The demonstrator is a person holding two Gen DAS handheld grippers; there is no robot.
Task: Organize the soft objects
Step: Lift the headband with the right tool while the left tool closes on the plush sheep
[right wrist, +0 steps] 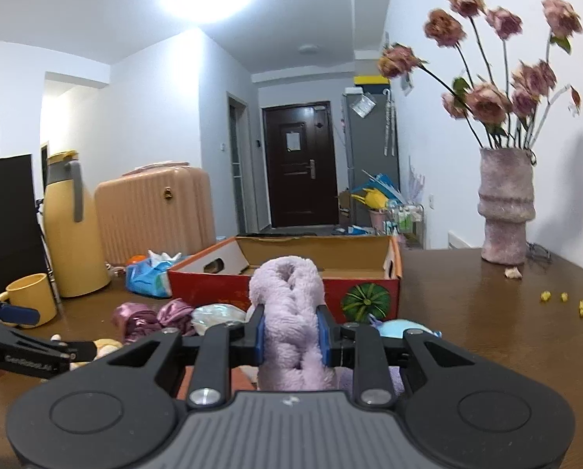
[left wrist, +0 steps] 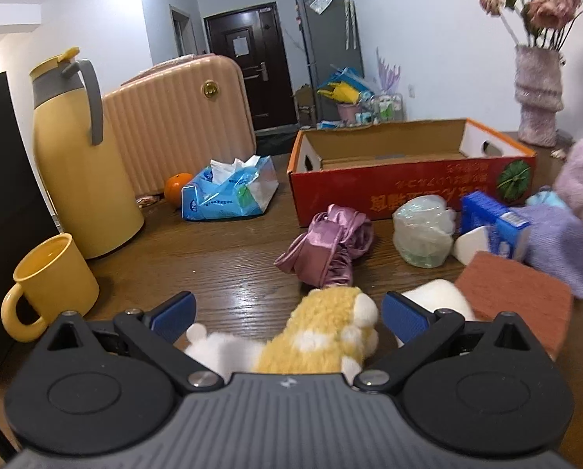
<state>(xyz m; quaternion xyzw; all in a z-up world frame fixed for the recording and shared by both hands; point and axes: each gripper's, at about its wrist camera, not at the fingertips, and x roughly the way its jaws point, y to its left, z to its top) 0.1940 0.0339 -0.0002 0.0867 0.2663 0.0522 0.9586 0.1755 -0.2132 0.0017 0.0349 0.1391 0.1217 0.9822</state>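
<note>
Lilac plush twist is clamped between the right gripper pads, squeezed at its middle, held above the table just short of the red cardboard box. Box is open-topped, nothing soft visible inside it

Left gripper fingers are spread wide, gripping nothing; yellow-and-white plush toy lies on the table between them, pads clear of it on both sides

In the way between the grippers and the box front: pink satin cloth bunched up, clear plastic-wrapped bundle, blue carton, white sponge wedge, rust-red scouring pad, lavender knit piece. A white soft piece sits just beside the left gripper's right finger, touching the scouring pad edge

Left of the box: blue tissue pack, orange, yellow thermos jug, yellow mug, pink ribbed case. Right of it: fuzzy vase with dried roses, yellow crumbs scattered on the wood

Counts: one box, one jug, one mug, one orange, one vase, two plush items in or at the grippers
</note>
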